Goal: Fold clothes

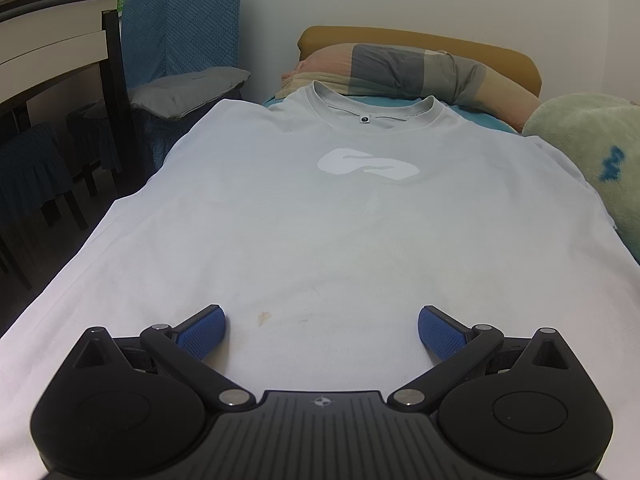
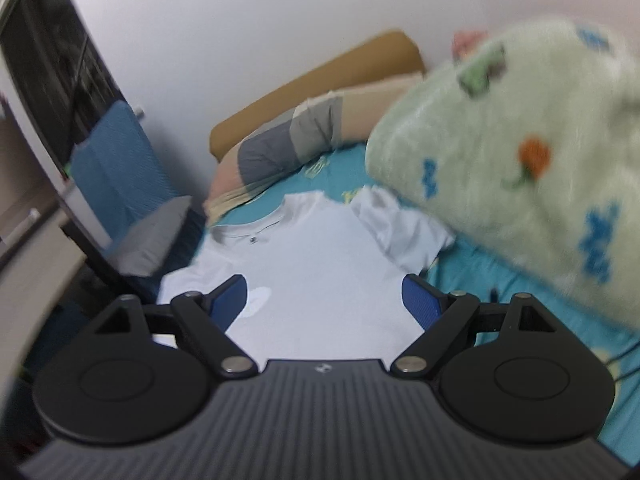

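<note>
The left gripper (image 1: 322, 330) and right gripper (image 2: 324, 300) both gape empty over the shirt (image 1: 320, 220), thin, limp, light cloth on the bed (image 2: 500, 280), probably best pinched at its hem or sleeve (image 2: 400, 224)

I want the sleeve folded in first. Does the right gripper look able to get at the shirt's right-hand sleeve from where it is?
Probably yes. The right gripper hangs open above the T-shirt, and the sleeve lies uncovered on the sheet ahead. The green blanket sits close beside it and might crowd the approach.
</note>
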`<state>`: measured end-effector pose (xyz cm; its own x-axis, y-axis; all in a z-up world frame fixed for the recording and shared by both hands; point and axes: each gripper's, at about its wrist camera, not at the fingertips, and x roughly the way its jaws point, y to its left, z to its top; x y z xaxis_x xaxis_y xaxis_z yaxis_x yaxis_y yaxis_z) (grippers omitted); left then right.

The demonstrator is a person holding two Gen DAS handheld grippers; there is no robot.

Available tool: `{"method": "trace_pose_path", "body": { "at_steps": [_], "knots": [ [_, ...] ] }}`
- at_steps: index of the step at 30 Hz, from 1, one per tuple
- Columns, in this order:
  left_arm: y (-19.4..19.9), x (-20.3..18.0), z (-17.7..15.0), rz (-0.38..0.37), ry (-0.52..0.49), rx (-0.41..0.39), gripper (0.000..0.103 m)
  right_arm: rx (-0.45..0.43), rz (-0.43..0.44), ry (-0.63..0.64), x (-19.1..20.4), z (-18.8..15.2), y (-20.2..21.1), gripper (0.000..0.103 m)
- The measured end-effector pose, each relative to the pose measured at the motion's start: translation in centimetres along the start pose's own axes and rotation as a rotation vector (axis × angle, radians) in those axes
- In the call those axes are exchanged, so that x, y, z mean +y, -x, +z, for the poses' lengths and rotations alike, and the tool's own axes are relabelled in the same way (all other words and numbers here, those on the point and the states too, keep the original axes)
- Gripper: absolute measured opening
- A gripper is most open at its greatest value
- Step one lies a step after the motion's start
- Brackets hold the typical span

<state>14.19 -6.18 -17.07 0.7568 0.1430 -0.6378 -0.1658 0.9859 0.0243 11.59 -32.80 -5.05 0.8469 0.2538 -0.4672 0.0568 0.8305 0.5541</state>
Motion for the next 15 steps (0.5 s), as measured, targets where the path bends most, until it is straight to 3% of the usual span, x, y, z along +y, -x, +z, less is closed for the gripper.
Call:
{"method": "trace_pose_path", "body": {
  "at_steps": [6, 11, 12, 15],
  "knots": [
    [0.0, 0.0, 0.0, 0.0, 0.001, -0.002, 0.103, 0.008, 0.077, -0.223, -5.2, 1.0, -2.7, 0.087],
    [0.0, -0.1, 0.0, -0.001, 0.002, -0.002, 0.103, 0.007, 0.081, -0.409, -10.0, 1.2, -8.8, 0.087],
    [0.0, -0.1, -0.1, -0.001, 0.002, -0.003, 0.103, 0.015, 0.082, -0.439, -10.9, 1.1, -10.2, 0.082],
    [0.1, 0.0, -0.1, -0.002, 0.003, -0.002, 0.103, 0.035, 0.096, -0.509, -13.0, 0.5, -13.7, 0.08]
  ]
}}
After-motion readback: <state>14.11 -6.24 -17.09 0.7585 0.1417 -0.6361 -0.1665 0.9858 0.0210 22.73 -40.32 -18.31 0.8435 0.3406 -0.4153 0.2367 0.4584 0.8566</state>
